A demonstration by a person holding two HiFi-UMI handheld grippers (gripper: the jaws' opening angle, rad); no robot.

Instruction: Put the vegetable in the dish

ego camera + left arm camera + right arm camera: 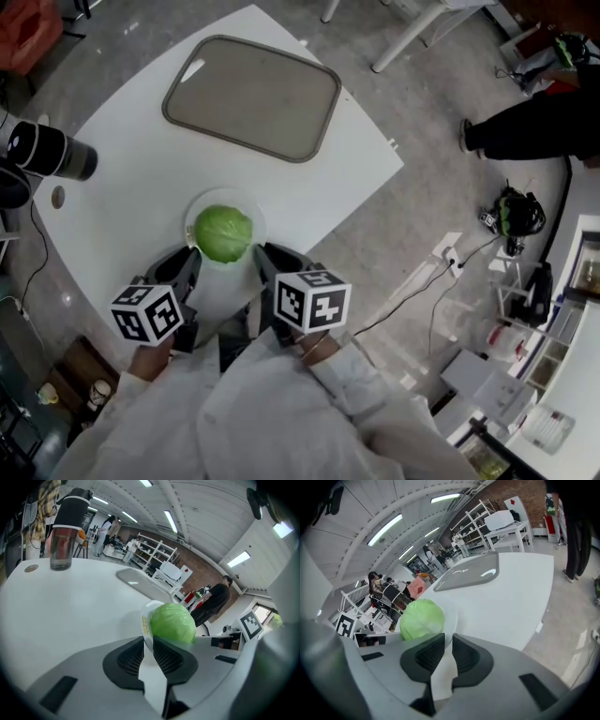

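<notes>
While a person in white sleeves (pixel 281 412) leans over the white worktop (pixel 141 159), a head of green cabbage (pixel 223 234) sits in a shallow white dish (pixel 253 214) near the worktop's near edge, just in front of the person. Farther back on the same surface lies a grey tray (pixel 253 94), well apart from the dish, and a black-topped flask (pixel 52 150) stands off to the person's left. Nothing on the worktop lies between these and the dish. On the floor beyond the far right corner a bystander in dark clothes (pixel 534 127) stands, with cables and a power strip (pixel 450 255) trailing nearby.

The left gripper (pixel 148 637) and the right gripper (pixel 448 637) flank the dish, one at each side, their marker cubes toward the person. The left gripper's jaws are drawn almost together, with the dish's thin rim pinched between the black ribbed pads. The right gripper's jaws stand the same way on the opposite side, closed on the rim with only a sliver of white showing between them. Neither gripper touches the cabbage itself, which bulges above the rim just past each pair of jaws.

The cabbage is a round head, filling most of the dish, and shows no clear long axis or pointing end.
</notes>
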